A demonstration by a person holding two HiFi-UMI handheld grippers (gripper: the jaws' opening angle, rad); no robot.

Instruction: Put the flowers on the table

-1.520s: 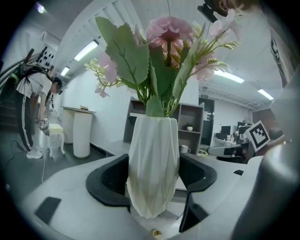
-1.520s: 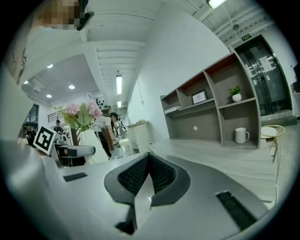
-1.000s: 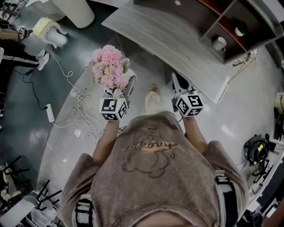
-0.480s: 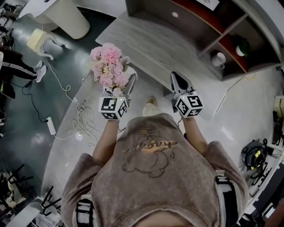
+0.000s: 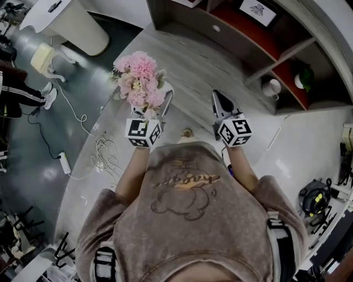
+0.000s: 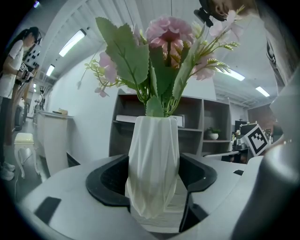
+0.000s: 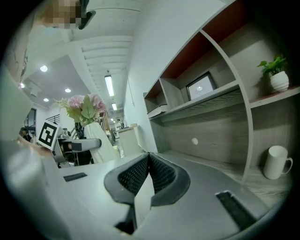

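A white twisted vase holds pink flowers with green leaves. My left gripper is shut on the vase, both jaws pressed to its sides, and holds it upright over the near left part of the grey wooden table. In the right gripper view the vase and flowers show at the left. My right gripper hangs over the table's near edge, jaws shut with nothing between them.
Behind the table stands a shelf unit with a white mug, a small potted plant and a picture frame. White cables lie on the floor at the left, near a person.
The person has stepped toward the table; both grippers now reach over its near part, and the vase with flowers has been carried forward with the left gripper.
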